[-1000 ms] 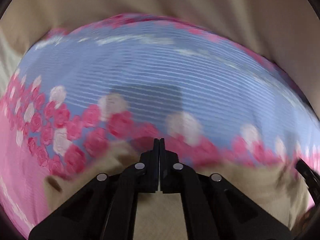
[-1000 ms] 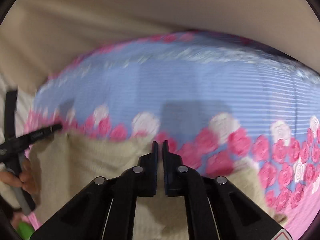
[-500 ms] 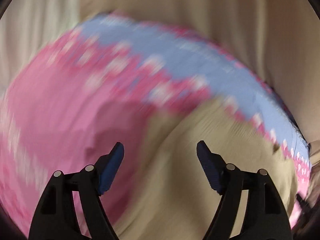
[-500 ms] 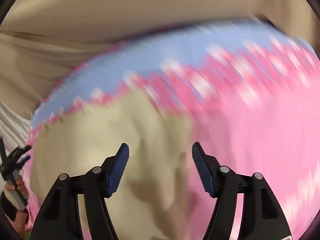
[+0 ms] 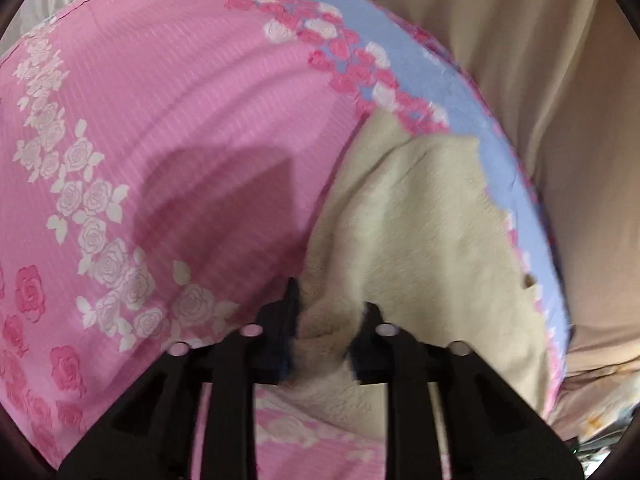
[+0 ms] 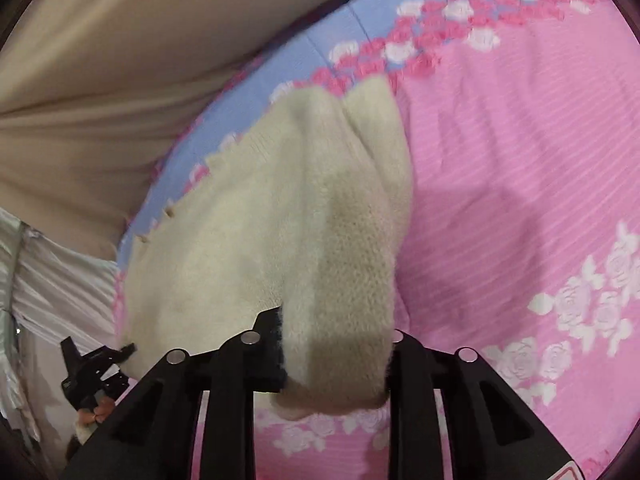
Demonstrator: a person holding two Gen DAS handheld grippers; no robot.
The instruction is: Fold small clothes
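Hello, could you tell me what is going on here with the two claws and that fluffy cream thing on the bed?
A person is folding a small cream fleece garment on a pink and blue rose-patterned bedspread. The left claw pinches a bunched edge of the garment. The right claw has a thick flap of it between its fingers, draping over them. The garment lies partly gathered, not yet a neat fold.

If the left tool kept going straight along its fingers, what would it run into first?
The left tool already has the cream fleece garment bunched between its fingers, so it would push further into that fabric first, then probably the pink rose-print sheet beneath; depth is unclear.
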